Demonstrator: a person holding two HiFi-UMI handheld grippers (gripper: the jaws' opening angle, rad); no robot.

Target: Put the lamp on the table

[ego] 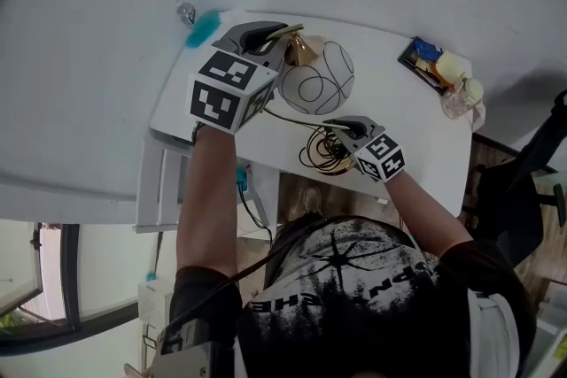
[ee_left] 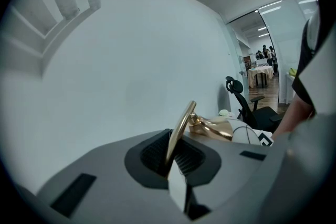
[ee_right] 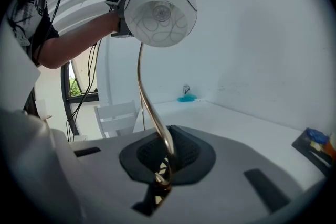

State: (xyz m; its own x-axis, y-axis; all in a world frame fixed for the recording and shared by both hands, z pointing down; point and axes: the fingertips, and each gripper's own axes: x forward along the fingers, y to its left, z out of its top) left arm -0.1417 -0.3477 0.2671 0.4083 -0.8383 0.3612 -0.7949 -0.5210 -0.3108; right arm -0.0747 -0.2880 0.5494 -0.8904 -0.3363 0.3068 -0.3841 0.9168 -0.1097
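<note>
Grippers first: my left gripper [ego: 275, 35] [ee_left: 176, 157] is clamped tight on the gold stem [ee_left: 180, 131] of the lamp [ego: 317, 78], the thin metal strip pinched between its ribbed pads and rising out of them toward a gold fitting just beyond. My right gripper [ego: 341, 127] [ee_right: 165, 157] is closed on the same lamp lower down, where the stem [ee_right: 146, 97] curves up out of its jaws in a long bend to the round white shade [ee_right: 161, 13], which carries thin looping lines. From the head view the shade sits between my two grippers, touching or nearly touching the left one, and it is over the white worktop [ego: 416, 128] – whether any part of the lamp rests on the surface I cannot tell. A dark cord [ego: 321, 150] is bunched in loops just beside my right gripper, near the front edge of the worktop. Farther out, a blue thing [ego: 202, 29] lies at the far left corner against the wall, and a dark tray [ego: 434, 62] with blue and yellow items sits near the far right corner. A white chair [ego: 164, 186] stands beside the left end of the worktop, and a black office chair [ego: 523, 181] stands off to the right – well apart from the lamp.
</note>
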